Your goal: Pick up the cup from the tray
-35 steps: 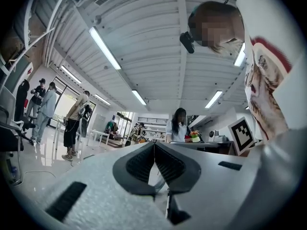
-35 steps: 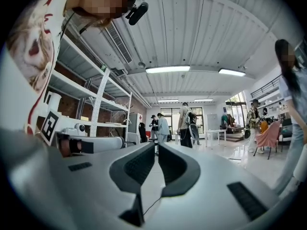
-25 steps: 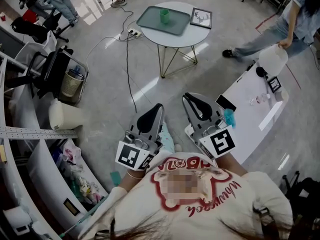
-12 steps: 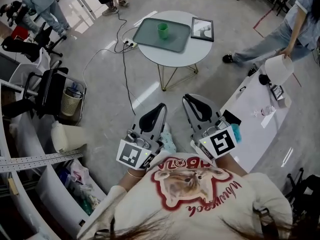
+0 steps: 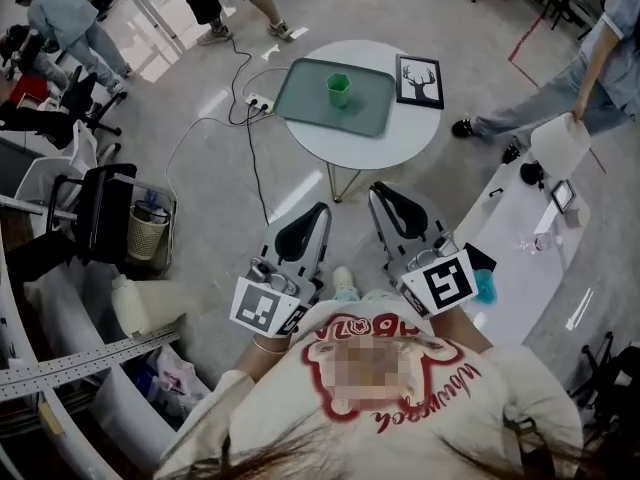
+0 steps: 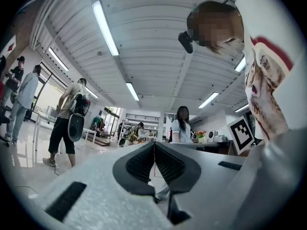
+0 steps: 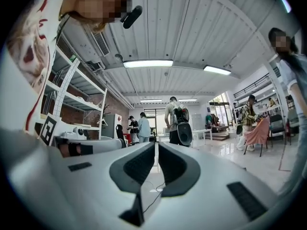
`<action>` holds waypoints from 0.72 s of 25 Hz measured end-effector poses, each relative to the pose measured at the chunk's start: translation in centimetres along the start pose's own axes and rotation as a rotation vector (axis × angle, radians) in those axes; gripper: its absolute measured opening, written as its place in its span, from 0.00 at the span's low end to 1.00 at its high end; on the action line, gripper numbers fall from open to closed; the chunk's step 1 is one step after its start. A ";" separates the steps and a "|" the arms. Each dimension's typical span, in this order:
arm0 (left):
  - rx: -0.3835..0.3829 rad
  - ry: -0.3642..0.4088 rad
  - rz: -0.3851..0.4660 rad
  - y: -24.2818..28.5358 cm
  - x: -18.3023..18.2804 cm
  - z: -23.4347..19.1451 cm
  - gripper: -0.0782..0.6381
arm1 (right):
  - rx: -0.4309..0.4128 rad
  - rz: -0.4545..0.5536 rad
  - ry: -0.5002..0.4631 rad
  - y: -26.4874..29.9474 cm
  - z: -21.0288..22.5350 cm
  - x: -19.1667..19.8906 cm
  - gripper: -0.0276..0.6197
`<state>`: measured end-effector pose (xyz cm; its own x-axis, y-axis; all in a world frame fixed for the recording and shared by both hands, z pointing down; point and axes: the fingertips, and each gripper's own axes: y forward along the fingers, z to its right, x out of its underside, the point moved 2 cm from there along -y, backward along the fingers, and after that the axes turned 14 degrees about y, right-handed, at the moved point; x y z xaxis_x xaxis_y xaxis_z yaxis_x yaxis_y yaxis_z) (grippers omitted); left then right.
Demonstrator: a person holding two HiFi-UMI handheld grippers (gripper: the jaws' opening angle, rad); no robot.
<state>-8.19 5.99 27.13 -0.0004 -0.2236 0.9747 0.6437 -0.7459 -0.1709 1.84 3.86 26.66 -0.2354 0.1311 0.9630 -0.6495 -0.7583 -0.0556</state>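
Well short of the table (image 5: 392, 144), left tool (image 5: 318, 214) and right tool (image 5: 378, 194) both shut and empty, cup (image 5: 339, 89) upright on the tray (image 5: 310, 95) near the table's far edge: open one wide before reaching in level.

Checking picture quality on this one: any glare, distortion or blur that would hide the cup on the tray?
Head view: dim, glare patches on the glossy floor, yet the green cup on the tray reads clearly. Left gripper view: heavy fisheye bending, black corners, bright ceiling lights; no cup. Right gripper view: same fisheye and corners; no cup.
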 end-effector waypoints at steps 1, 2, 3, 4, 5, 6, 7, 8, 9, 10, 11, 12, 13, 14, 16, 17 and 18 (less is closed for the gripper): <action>0.004 -0.003 0.000 0.2 0.2 -0.4 0.13 | 0.004 0.000 -0.001 0.5 0.1 0.0 0.11; 0.009 -0.008 -0.002 0.5 0.4 -0.8 0.13 | 0.008 -0.001 -0.001 0.9 0.2 0.0 0.11; 0.015 -0.013 -0.006 0.7 0.6 -1.1 0.13 | 0.013 -0.003 0.000 1.2 0.4 0.0 0.11; 0.021 -0.017 -0.008 0.9 0.9 -1.3 0.13 | 0.018 -0.004 0.001 1.5 0.6 0.1 0.11; 0.027 -0.021 -0.010 1.2 1.1 -1.5 0.13 | 0.023 -0.005 0.002 1.8 0.8 0.1 0.11; 0.032 -0.025 -0.011 1.5 1.3 -1.8 0.13 | 0.028 -0.007 0.003 2.0 1.0 0.1 0.11; 0.035 -0.031 -0.012 1.8 1.4 -2.0 0.13 | 0.032 -0.009 0.004 2.3 1.2 0.2 0.11; 0.037 -0.039 -0.014 2.1 1.5 -2.3 0.13 | 0.034 -0.011 0.004 2.6 1.4 0.2 0.11; 0.038 -0.046 -0.015 2.4 1.7 -2.5 0.13 | 0.036 -0.013 0.004 2.9 1.7 0.3 0.11; 0.039 -0.049 -0.015 2.7 1.9 -2.8 0.13 | 0.037 -0.015 0.004 3.2 1.9 0.3 0.11; 0.039 -0.049 -0.015 3.0 2.1 -3.1 0.13 | 0.039 -0.017 0.003 3.6 2.2 0.4 0.11; 0.038 -0.045 -0.013 3.2 2.4 -3.5 0.13 | 0.041 -0.019 0.002 3.9 2.5 0.5 0.11; 0.037 -0.040 -0.011 3.5 2.6 -3.9 0.13 | 0.042 -0.019 0.002 4.4 2.9 0.6 0.11; 0.035 -0.037 -0.010 3.8 2.9 -4.4 0.13 | 0.043 -0.019 0.003 4.9 3.2 0.6 0.11; 0.026 -0.034 -0.012 4.5 3.3 -5.4 0.13 | 0.040 -0.020 0.005 6.0 3.9 0.6 0.11; 0.021 -0.034 -0.014 4.9 3.5 -6.0 0.13 | 0.037 -0.020 0.006 6.5 4.3 0.6 0.11; 0.018 -0.033 -0.017 5.3 3.7 -6.5 0.13 | 0.033 -0.020 0.007 7.1 4.7 0.5 0.11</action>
<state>-9.73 -2.89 28.91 0.0135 -0.1902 0.9816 0.6573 -0.7381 -0.1521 0.45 -4.45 28.00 -0.2275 0.1509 0.9620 -0.6300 -0.7761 -0.0272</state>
